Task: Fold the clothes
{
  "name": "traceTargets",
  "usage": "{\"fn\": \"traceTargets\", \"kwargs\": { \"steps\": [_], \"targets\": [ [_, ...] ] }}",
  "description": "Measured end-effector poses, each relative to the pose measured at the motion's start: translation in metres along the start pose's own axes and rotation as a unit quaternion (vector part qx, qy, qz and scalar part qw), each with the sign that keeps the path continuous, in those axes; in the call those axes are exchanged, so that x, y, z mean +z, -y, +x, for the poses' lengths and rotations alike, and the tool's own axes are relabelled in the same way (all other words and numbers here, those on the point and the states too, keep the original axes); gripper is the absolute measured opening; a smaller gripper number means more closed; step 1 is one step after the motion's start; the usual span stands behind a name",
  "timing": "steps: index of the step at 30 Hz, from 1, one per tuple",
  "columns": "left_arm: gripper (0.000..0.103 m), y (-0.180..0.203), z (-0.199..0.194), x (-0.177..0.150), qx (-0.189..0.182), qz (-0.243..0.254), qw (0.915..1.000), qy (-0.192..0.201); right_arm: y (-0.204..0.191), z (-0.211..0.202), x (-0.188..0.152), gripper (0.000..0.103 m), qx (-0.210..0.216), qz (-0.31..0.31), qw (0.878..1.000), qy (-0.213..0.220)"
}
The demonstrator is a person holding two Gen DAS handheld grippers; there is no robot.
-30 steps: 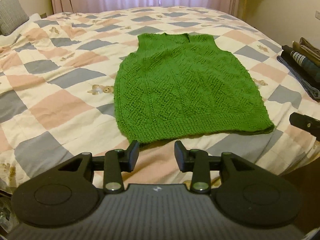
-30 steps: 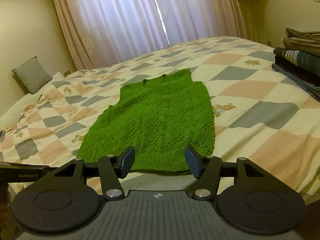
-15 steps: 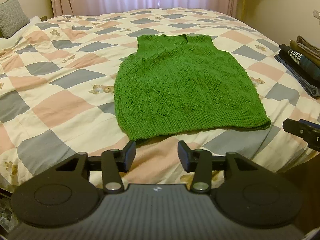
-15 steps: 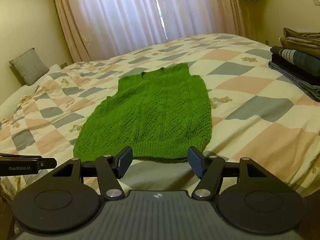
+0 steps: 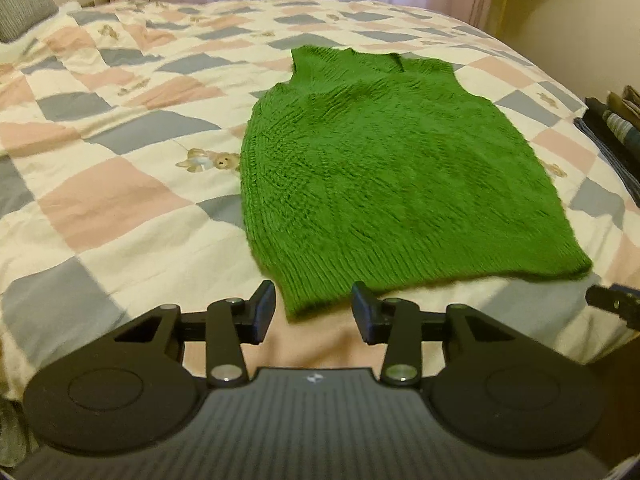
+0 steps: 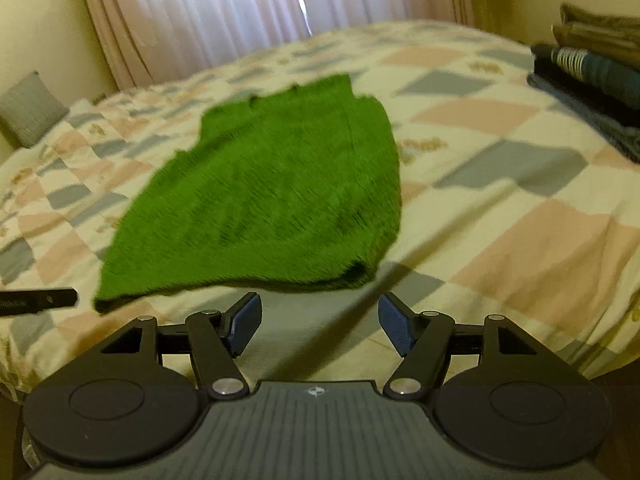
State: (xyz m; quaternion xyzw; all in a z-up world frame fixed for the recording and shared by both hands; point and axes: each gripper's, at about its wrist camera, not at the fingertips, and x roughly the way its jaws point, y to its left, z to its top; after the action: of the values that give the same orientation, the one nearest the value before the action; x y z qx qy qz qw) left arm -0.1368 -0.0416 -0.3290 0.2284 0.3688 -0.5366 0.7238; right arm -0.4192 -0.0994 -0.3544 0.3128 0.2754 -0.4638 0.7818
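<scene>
A green knitted sleeveless vest (image 5: 396, 168) lies flat on the checked quilt, hem toward me, neck far. It also shows in the right wrist view (image 6: 272, 196). My left gripper (image 5: 314, 314) is open and empty, its fingers straddling the vest's near left hem corner just above the quilt. My right gripper (image 6: 320, 326) is open and empty, just short of the near right hem corner. Each gripper's tip shows at the edge of the other's view: the right gripper (image 5: 614, 304) and the left gripper (image 6: 38, 300).
The bed's quilt (image 5: 100, 208) has pink, grey and cream squares. A stack of folded clothes (image 6: 592, 76) sits at the right edge of the bed. A grey pillow (image 6: 30, 108) lies at the far left. Curtains (image 6: 240, 12) hang behind the bed.
Both grippers have moved forward and lower toward the vest's hem. The left gripper now straddles the left hem corner. Both stay open.
</scene>
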Motion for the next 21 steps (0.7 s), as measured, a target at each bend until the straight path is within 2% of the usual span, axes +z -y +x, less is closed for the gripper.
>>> {"fn": "traceTargets", "kwargs": {
  "steps": [4,7,8,9,11,14,17,19,21],
  "targets": [
    [0.038,-0.028,0.042,0.043,-0.041,-0.038,0.9984,-0.011,0.015,0.035,0.023,0.067,-0.006,0.005,1.000,-0.013],
    [0.053,-0.057,0.085,0.095,-0.069,-0.072,0.9950,-0.005,0.028,0.061,0.050,0.068,0.001,0.015,1.000,-0.011],
    [0.060,-0.065,0.100,0.111,-0.065,-0.081,0.9946,0.000,0.033,0.070,0.062,0.068,0.011,0.022,1.000,-0.007],
    [0.062,-0.072,0.114,0.127,-0.064,-0.084,0.9944,0.006,0.039,0.079,0.074,0.068,0.023,0.030,0.999,-0.002],
    [0.062,-0.086,0.149,0.159,-0.065,-0.091,0.9937,0.008,0.053,0.100,0.099,0.068,0.050,0.049,0.998,0.008],
    [0.064,-0.105,0.205,0.199,-0.087,-0.109,0.9903,-0.001,0.079,0.138,0.144,0.069,0.085,0.081,0.993,0.023],
    [0.066,-0.114,0.250,0.223,-0.107,-0.102,0.9888,-0.019,0.100,0.176,0.181,0.070,0.090,0.092,0.991,0.031],
    [0.066,-0.117,0.274,0.230,-0.100,-0.089,0.9904,-0.034,0.113,0.202,0.200,0.076,0.105,0.102,0.989,0.032],
    [0.064,-0.117,0.281,0.233,-0.126,-0.080,0.9884,-0.029,0.127,0.225,0.215,0.077,0.123,0.121,0.985,0.028]
  ]
}}
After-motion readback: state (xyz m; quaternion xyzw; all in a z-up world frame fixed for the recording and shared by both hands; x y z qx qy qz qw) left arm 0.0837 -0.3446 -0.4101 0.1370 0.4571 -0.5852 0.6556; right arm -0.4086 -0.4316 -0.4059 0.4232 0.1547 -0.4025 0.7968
